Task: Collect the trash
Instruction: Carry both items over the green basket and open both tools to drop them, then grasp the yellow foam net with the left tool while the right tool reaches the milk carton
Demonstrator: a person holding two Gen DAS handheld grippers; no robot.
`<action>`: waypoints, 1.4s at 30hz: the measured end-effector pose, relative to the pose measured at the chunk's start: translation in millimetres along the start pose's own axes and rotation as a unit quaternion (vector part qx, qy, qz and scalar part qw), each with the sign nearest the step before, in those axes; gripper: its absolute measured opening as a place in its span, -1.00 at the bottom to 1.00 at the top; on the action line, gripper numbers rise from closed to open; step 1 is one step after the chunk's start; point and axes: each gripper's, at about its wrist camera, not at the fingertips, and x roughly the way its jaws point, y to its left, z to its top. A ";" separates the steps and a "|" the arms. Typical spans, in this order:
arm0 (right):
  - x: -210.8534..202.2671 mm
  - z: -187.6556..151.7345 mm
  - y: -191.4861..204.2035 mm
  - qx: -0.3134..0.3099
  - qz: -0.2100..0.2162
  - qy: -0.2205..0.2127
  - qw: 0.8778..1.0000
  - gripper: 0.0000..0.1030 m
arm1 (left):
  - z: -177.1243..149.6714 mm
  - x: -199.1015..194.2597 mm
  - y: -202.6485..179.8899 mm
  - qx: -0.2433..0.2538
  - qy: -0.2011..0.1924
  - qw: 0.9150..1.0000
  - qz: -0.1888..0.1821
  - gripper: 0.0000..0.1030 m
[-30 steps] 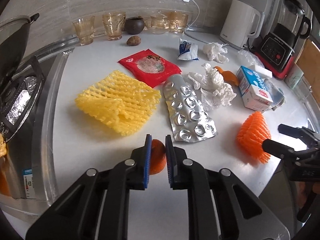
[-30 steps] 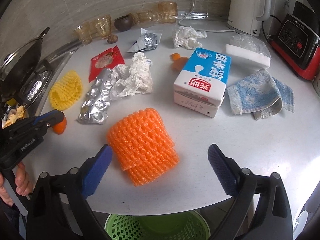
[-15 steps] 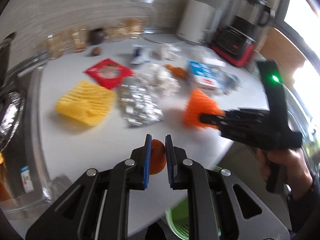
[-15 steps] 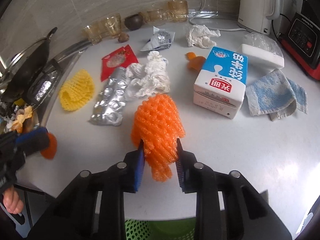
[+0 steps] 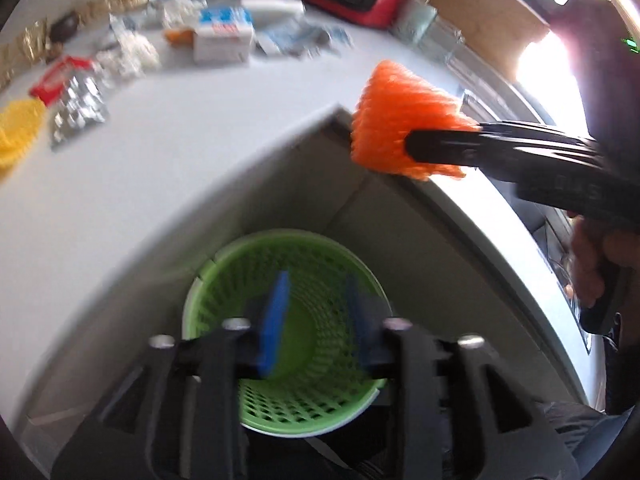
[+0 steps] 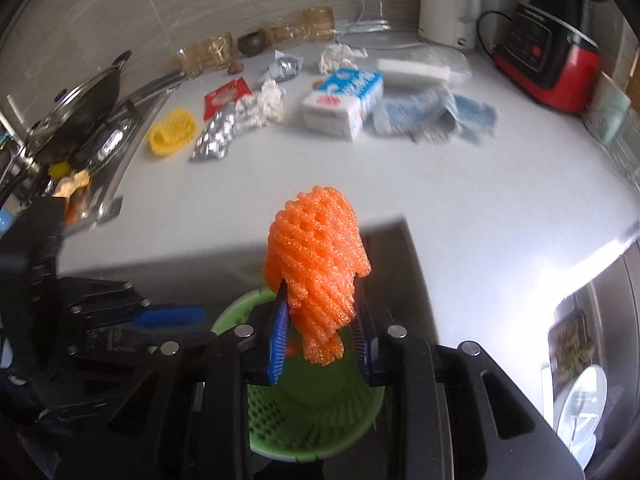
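1. No lettering readable; carton (image 6: 343,101) print blurred, on counter (image 6: 400,184) at 12 o'clock.
2. Left claw (image 5: 316,320): pads apart, empty, pointing down over green bin (image 5: 224,280).
3. Right claw (image 6: 322,330): clamped on orange foam net (image 6: 316,264), above bin.

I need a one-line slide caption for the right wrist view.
Right gripper holds orange foam net above green bin; more trash lies on the counter behind.
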 end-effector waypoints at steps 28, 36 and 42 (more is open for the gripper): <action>16.2 28.4 24.6 0.006 0.000 -0.015 1.000 0.68 | 72.8 -121.4 197.5 -0.283 -0.145 0.924 0.211 0.78; 42.5 101.4 36.5 0.029 -0.031 -0.046 0.998 0.73 | 106.6 -80.2 274.1 -0.334 -0.090 0.908 0.235 0.78; 62.2 144.9 44.2 0.042 -0.048 -0.059 0.996 0.73 | 115.1 -59.1 298.3 -0.346 -0.061 0.907 0.233 0.72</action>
